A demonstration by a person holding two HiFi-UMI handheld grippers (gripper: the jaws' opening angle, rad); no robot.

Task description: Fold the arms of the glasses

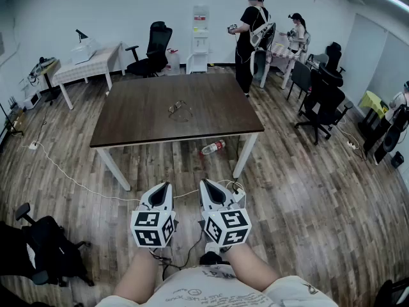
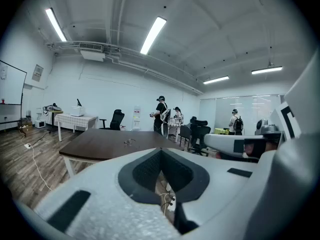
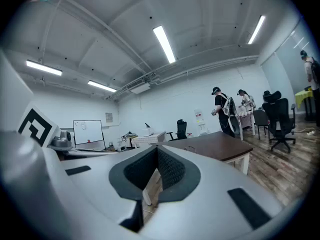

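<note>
glasses (image 1: 179,109) sit mid worktop (image 1: 128,126), well apart from both grippers. left gripper (image 1: 160,187) and right gripper (image 1: 210,184) are both pinched closed, empty, down by the person's waist. risk imo: reaching in like that would just shove the thin frame or bend an arm. count: one glasses, one worktop, two grippers.

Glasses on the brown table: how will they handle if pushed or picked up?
The glasses look thin-framed, so probably light and easily bent. Lying flat on the smooth table, they would likely slide, not roll.
</note>
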